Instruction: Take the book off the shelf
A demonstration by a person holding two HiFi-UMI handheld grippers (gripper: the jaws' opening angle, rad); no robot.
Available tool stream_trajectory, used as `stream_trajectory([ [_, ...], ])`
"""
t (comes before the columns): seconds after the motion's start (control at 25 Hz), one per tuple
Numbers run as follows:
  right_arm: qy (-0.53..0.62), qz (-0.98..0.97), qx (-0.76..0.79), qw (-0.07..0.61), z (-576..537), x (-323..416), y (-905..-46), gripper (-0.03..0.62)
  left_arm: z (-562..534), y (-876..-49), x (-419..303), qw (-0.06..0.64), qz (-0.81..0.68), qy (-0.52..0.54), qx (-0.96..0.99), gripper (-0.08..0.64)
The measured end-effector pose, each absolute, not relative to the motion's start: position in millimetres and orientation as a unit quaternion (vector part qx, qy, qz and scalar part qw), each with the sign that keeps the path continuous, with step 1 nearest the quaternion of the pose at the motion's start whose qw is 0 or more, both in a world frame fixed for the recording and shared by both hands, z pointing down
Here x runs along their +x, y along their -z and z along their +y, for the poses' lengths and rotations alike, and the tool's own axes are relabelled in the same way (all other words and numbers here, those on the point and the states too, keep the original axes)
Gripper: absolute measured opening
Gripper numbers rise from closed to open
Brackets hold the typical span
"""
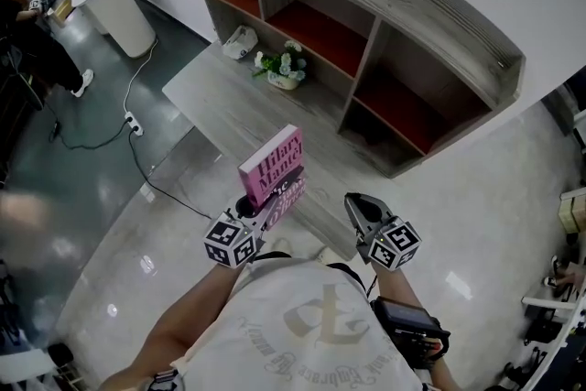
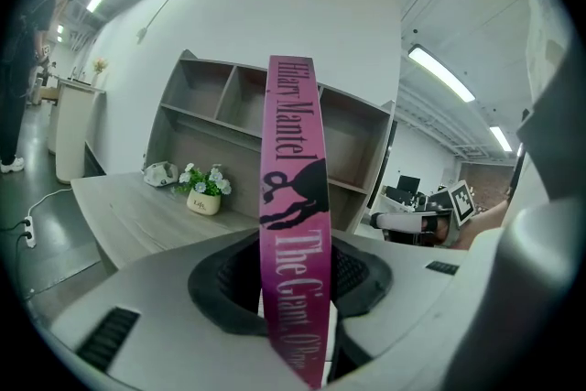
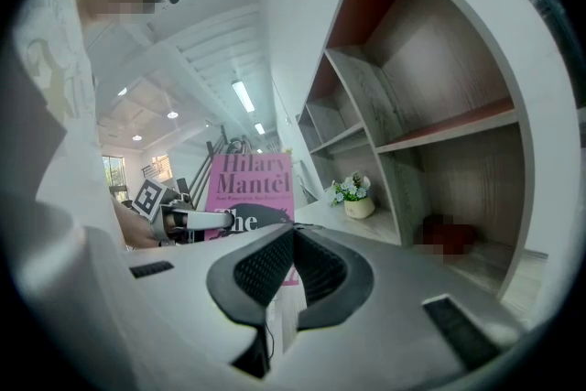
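Left tool (image 1: 261,206) (image 2: 295,293): the jaws stand partly apart and clamp on the book (image 1: 272,164) (image 2: 293,188). The pads press both covers and the pink spine faces the left gripper view. The book's bottom end is sunk between the jaws and hidden. The spine title is cut off at the lower frame edge. In the head view the book stands upright at 12 o'clock of the left tool, above the near edge of the desk (image 1: 229,110), clear of the shelf (image 1: 430,32).

Right tool (image 1: 357,201) (image 3: 291,256): the jaws are closed tip to tip with nothing between them. It sits at 3 o'clock of the left tool, apart from the book. In the right gripper view the front cover (image 3: 249,183) shows at 10 o'clock, its lower half hidden behind the tool body and the left tool.

The shelf is at 1 o'clock of both tools, standing on the far side of the desk. Three red-floored bays are countable in the head view, all with no book; the bays under them are too dark to count. The flowerpot (image 1: 286,70) (image 2: 203,193) (image 3: 355,200) is at 12 o'clock of the book, on the desk in front of the shelf. A small white object (image 1: 240,41) is at 10 o'clock of the pot; I can't tell what it is.

Counts: two tools, one book, one shelf, one flowerpot, one white object.
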State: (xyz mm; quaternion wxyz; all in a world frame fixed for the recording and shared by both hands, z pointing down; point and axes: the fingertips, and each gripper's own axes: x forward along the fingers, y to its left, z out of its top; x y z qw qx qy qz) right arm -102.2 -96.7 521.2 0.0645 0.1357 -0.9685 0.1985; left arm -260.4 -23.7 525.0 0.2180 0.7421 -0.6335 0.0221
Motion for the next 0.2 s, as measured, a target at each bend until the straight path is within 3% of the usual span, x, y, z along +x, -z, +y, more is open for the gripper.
stream_trajectory([
  [0.2,-0.199,-0.968,0.136,0.064,-101.3,-97.6,-520.4,0.002,-29.8,-523.2,-252.4,0.217,-0.628,-0.026,0.747,0.144],
])
